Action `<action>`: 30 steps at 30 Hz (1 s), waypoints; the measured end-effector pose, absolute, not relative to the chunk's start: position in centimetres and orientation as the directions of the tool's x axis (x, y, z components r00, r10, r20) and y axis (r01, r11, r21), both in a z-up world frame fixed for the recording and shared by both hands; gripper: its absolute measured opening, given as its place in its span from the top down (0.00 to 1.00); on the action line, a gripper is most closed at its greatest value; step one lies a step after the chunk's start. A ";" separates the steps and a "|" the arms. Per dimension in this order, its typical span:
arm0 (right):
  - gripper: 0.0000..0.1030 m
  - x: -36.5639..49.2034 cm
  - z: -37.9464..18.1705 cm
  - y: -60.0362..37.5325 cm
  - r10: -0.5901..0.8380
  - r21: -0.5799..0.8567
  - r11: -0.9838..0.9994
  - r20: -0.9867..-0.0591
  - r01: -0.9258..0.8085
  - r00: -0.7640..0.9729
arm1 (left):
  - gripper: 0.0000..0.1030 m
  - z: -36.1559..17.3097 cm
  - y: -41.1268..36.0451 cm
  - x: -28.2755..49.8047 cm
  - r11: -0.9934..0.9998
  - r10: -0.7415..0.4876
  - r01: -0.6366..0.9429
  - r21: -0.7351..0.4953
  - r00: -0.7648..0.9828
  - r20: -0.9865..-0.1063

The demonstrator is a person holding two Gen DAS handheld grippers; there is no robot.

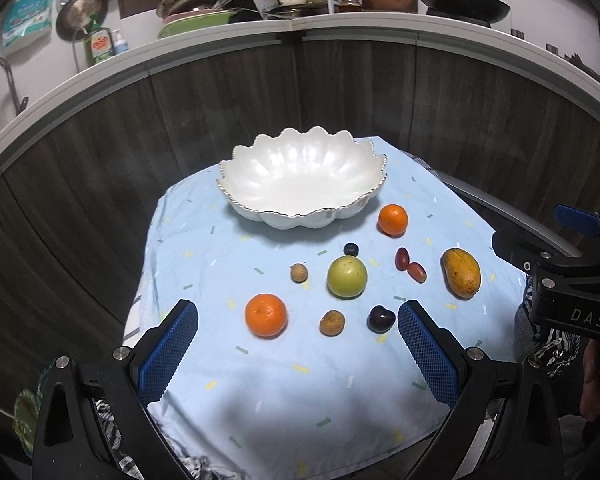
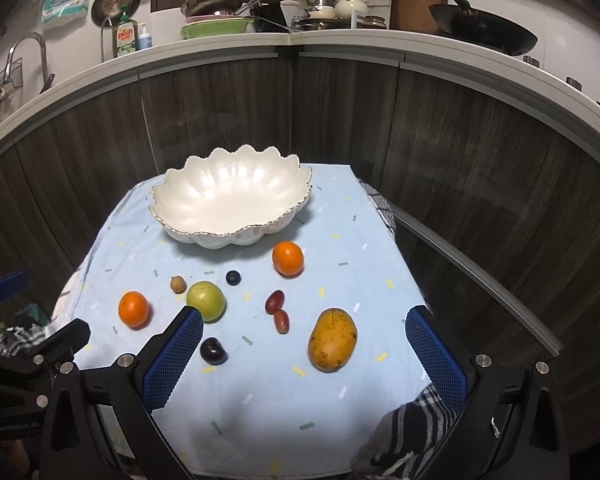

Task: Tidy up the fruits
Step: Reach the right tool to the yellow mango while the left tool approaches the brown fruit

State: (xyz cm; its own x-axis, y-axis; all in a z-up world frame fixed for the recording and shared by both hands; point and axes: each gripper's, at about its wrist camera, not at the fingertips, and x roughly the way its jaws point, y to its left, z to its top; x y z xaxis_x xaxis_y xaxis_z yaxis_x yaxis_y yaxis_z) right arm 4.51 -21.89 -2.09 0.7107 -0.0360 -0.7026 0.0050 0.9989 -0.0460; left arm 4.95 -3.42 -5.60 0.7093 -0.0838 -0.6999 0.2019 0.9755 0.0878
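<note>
An empty white scalloped bowl (image 1: 300, 184) (image 2: 228, 204) stands at the back of the light blue cloth (image 1: 260, 380). In front of it lie two oranges (image 1: 266, 315) (image 1: 393, 219), a green apple (image 1: 347, 277), a yellow mango (image 1: 461, 273) (image 2: 332, 339), two red grapes (image 1: 410, 265), a dark plum (image 1: 380, 319), a blueberry (image 1: 351, 249) and two small brown fruits (image 1: 332, 323) (image 1: 299, 272). My left gripper (image 1: 298, 320) is open above the near fruits. My right gripper (image 2: 304, 332) is open, with the mango and the plum (image 2: 213, 351) between its fingers.
A dark wood panel wall (image 1: 100, 168) curves behind the table under a white counter edge (image 2: 300, 46) with pans, dishes and a wok. A striped cloth (image 2: 412, 432) hangs at the table's near right corner. The right gripper's body (image 1: 572, 280) shows at the left view's right edge.
</note>
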 end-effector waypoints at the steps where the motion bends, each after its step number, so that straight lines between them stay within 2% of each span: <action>1: 0.00 4.7 -2.3 -22.0 -0.039 -0.047 0.999 -0.704 0.009 0.710 | 0.03 -5.8 -3.6 5.1 0.974 -0.090 0.210 0.087 0.707 -0.702; 6: 0.00 5.1 -3.1 -22.3 -0.057 -0.061 0.998 -0.702 0.019 0.710 | 0.09 -7.3 -4.2 6.1 0.966 -0.107 0.243 0.089 0.687 -0.719; 13: 0.01 6.0 -4.5 -22.6 -0.060 -0.072 0.997 -0.706 0.013 0.706 | 0.11 -9.0 -4.8 6.8 0.960 -0.115 0.265 0.093 0.674 -0.730; 18: 0.01 6.7 -5.5 -22.8 -0.066 -0.076 0.997 -0.704 0.017 0.707 | 0.17 -10.5 -5.3 7.6 0.954 -0.124 0.286 0.093 0.654 -0.746; 25: 0.09 8.0 -7.2 -23.2 -0.061 -0.075 0.997 -0.719 0.010 0.692 | 0.22 -12.5 -6.1 8.6 0.943 -0.127 0.313 0.107 0.641 -0.757; 30: 0.16 8.6 -8.7 -23.4 -0.072 -0.084 0.996 -0.736 0.014 0.674 | 0.31 -13.9 -6.1 9.5 0.942 -0.128 0.320 0.105 0.628 -0.768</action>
State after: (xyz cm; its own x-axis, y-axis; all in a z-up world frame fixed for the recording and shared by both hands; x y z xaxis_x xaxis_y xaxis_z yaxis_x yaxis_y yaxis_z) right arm 8.59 -23.41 -8.66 0.6737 -0.0715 -0.7355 0.0139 0.9964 -0.0841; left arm 9.47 -6.06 -13.86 0.6281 -0.1279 -0.7675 0.3197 0.9417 0.1046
